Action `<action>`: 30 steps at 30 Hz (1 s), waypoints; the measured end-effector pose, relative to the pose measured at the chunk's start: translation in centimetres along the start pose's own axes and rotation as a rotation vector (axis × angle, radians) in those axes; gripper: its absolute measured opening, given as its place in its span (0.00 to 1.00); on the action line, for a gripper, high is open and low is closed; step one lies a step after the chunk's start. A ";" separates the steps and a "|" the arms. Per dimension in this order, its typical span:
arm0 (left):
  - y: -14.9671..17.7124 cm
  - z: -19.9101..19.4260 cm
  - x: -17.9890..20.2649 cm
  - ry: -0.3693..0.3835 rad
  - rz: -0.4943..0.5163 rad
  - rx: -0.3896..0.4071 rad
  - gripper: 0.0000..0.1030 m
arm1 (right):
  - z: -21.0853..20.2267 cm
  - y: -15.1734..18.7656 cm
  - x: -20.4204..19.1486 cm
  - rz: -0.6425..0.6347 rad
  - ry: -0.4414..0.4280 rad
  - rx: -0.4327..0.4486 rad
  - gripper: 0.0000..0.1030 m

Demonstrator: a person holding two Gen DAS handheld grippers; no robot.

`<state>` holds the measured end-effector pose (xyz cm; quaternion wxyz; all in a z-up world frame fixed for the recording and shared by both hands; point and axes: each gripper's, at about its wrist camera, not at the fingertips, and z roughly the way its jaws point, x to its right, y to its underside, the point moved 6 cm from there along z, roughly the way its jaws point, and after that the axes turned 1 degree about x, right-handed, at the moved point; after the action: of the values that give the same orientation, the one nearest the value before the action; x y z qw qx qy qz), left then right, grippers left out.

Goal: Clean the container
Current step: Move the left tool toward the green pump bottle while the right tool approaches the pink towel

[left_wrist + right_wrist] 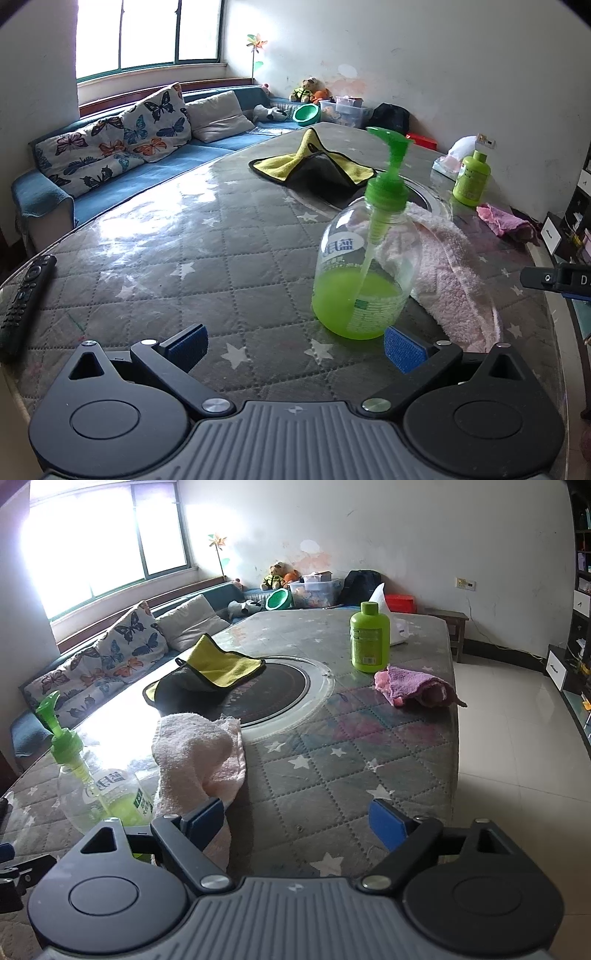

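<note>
Your left gripper and right gripper gape wide and empty; the pump bottle, right of middle, looks light and slippery, so hold its round belly.

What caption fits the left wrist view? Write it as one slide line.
Open left gripper faces a clear pump bottle of green liquid, pink towel behind.

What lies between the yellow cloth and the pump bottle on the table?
In the left wrist view, only bare table lies between the yellow cloth and the pump bottle; the pink towel is beside the bottle.
</note>
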<state>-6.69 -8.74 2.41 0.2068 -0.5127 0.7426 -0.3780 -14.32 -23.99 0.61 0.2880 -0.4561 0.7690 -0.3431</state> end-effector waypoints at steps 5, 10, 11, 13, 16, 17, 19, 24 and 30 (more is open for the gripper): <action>0.1 0.0 0.6 0.003 0.010 -0.013 1.00 | -0.4 0.2 -0.2 0.001 -0.011 -0.001 0.86; 0.3 0.0 1.2 0.006 0.021 -0.026 1.00 | -0.6 0.4 -0.4 -0.003 -0.018 -0.005 0.86; 0.3 0.0 1.3 0.006 0.023 -0.028 1.00 | -0.7 0.5 -0.5 -0.004 -0.019 -0.006 0.86; 0.4 0.0 1.5 0.007 0.027 -0.033 1.00 | -0.7 0.7 -0.6 -0.006 -0.022 -0.009 0.86; 0.4 0.1 1.9 0.009 0.033 -0.041 1.00 | -0.9 0.9 -0.8 -0.012 -0.023 -0.011 0.86; 0.5 0.0 2.0 0.009 0.035 -0.043 1.00 | -0.9 1.0 -0.9 -0.014 -0.024 -0.012 0.86; 0.5 0.0 2.0 0.006 0.035 -0.045 1.00 | -1.0 1.2 -1.0 -0.019 -0.025 -0.014 0.86; 0.7 -0.3 2.2 -0.001 0.039 -0.050 1.00 | -1.4 1.6 -1.3 -0.031 -0.022 -0.016 0.86; 1.0 -0.7 2.6 -0.004 0.051 -0.053 1.00 | -1.8 2.4 -1.7 -0.049 -0.020 -0.020 0.86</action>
<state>-8.79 -10.74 2.28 0.2042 -0.4997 0.7648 -0.3518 -16.11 -21.13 0.03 0.2824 -0.4810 0.7581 -0.3378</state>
